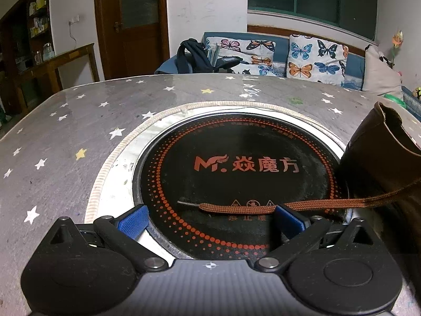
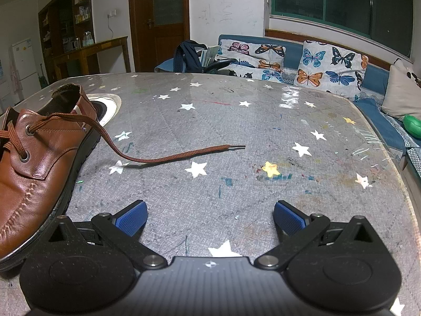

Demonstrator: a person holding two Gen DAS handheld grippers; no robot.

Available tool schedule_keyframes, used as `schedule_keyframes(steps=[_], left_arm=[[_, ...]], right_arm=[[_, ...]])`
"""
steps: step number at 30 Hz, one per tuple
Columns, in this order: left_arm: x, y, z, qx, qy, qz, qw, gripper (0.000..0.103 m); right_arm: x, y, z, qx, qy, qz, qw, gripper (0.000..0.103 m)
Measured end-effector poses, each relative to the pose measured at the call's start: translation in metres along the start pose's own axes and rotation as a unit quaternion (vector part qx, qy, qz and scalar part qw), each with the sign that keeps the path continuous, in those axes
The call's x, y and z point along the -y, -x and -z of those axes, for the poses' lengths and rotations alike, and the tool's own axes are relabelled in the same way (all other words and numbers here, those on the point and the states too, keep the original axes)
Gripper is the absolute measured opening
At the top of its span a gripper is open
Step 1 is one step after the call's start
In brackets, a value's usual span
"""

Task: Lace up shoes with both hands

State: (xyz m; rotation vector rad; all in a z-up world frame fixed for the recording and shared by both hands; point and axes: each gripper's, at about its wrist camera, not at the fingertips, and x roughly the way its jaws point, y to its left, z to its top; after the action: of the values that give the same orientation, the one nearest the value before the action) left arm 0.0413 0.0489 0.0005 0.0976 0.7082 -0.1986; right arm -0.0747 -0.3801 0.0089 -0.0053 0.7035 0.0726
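A brown leather shoe lies on the grey star-patterned table at the left of the right wrist view, its heel showing at the right of the left wrist view. One brown lace end trails right from the top eyelet across the table, ahead of my right gripper, which is open and empty. The other lace end stretches left over the black cooktop, passing above the right finger of my left gripper. That gripper is open, holding nothing.
A round induction cooktop with a metal rim is set into the table. Behind the table stands a blue sofa with butterfly cushions and a dark backpack. The table edge curves down at the right.
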Motion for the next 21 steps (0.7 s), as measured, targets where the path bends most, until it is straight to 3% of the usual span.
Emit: schedule_keyframes(steps=[21], left_arm=[[0.0012, -0.0007, 0.0005, 0.001, -0.001, 0.000, 1.0000, 0.103]], right_arm=[[0.0007, 0.0002, 0.0001, 0.001, -0.001, -0.001, 1.000, 0.103]])
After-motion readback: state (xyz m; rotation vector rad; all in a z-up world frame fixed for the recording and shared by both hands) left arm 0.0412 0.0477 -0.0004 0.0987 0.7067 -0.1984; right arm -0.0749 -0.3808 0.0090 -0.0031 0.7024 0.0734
